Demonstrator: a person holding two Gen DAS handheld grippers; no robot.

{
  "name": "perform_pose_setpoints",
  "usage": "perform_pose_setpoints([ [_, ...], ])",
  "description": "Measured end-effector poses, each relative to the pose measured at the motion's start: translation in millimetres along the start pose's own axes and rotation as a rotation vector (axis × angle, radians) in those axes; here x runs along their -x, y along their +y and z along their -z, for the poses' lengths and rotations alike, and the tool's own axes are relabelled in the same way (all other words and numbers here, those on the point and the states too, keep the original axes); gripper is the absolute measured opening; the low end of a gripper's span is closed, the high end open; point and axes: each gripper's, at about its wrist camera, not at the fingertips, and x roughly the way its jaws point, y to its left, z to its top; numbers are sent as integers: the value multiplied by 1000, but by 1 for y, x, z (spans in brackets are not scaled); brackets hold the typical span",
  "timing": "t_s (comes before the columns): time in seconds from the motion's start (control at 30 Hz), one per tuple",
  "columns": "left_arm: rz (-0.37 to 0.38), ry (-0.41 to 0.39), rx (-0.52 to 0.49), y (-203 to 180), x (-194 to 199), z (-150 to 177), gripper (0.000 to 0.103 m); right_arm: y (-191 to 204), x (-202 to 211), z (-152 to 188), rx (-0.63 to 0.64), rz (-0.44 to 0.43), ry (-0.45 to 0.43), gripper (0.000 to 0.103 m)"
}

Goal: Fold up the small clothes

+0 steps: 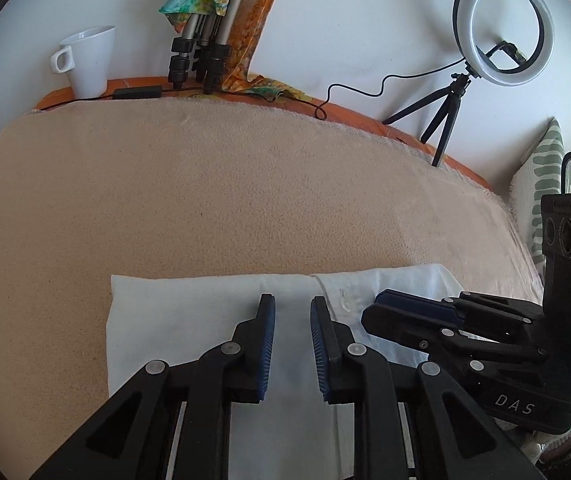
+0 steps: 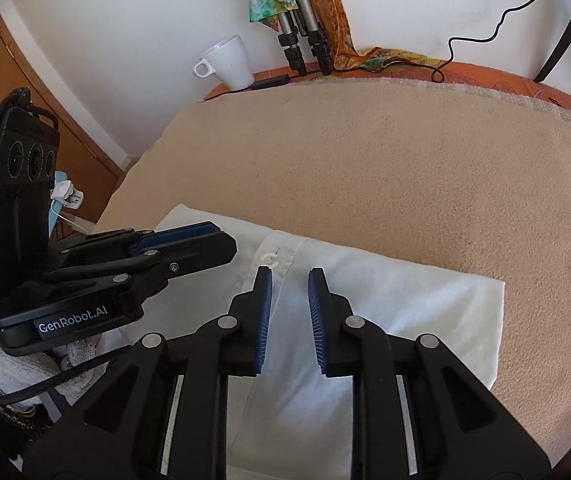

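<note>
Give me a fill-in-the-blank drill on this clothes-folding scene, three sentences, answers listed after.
1. The folded shirt under both grippers is ____ in colour.
2. The left gripper and the right gripper both have their blue-padded fingers ____, with nothing held between them.
3. At the far edge of the beige blanket, beside the folded tripod legs, stands a white ____.

Missing words: white; open; cup

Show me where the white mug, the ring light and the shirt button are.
white mug (image 1: pixel 89 62): left wrist view, on its outer wall.
ring light (image 1: pixel 503 28): left wrist view, on the lit ring's right side.
shirt button (image 2: pixel 270 258): right wrist view, on the button on the placket.
</note>
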Motion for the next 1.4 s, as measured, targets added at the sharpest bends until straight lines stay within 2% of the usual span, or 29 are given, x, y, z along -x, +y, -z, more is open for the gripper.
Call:
perform_pose_setpoints([
  [0.17, 26, 32, 26, 13, -13, 4, 15, -7, -21, 4, -13, 3, 80, 13],
  [0.27, 38, 26, 51, 16, -4, 1, 13, -8, -20, 5, -12, -3, 84, 12],
  [0.37, -13, -56, 70, 23, 22, -2, 14, -12, -3, 3, -45, -24, 52, 12],
  [0.43, -31, -83, 95, 34, 32, -4, 18, -23, 14, 1, -70, -2, 4, 16],
  [0.57, -55, -60, 145, 57, 27, 1, 17, -60, 27, 3, -190, 35, -10, 16],
  [0.67, -85, -36, 131, 60, 18, 5, 17, -75, 25, 8, -231, 45, 3, 16],
  [0.73, -118, -29, 92, 57, 12, 9, 20, -76, 21, 12, -211, 71, 16, 16],
  [0.8, -146, -34, 60, 55, 11, 11, 20, -72, 18, 13, -166, 120, 18, 6],
  [0.87, -191, -39, 45, 56, 17, 12, 21, -70, 19, 12, -122, 182, 19, 4],
  [0.93, -261, -51, 39, 64, 25, 16, 22, -72, 24, 10, -87, 270, 11, 5],
  [0.97, -264, -53, 57, 71, 31, 18, 22, -75, 30, 9, -86, 329, 2, 12],
  [1.0, -257, -60, 81, 79, 38, 20, 21, -80, 37, 8, -100, 339, -11, 13],
  [1.07, -253, -78, 116, 89, 53, 25, 21, -90, 54, 8, -153, 285, -30, 13],
  [1.13, -223, -99, 146, 96, 68, 31, 30, -94, 71, 11, -179, 246, -52, 17],
  [1.2, -184, -105, 184, 99, 82, 38, 35, -93, 84, 18, -193, 222, -70, 29],
  [1.3, -87, -119, 263, 100, 98, 49, 43, -88, 97, 29, -228, 137, -79, 41],
  [1.33, -55, -123, 282, 99, 102, 52, 48, -86, 100, 33, -237, 115, -80, 44],
  [1.4, -4, -116, 301, 95, 106, 59, 52, -82, 103, 42, -255, 73, -78, 48],
])
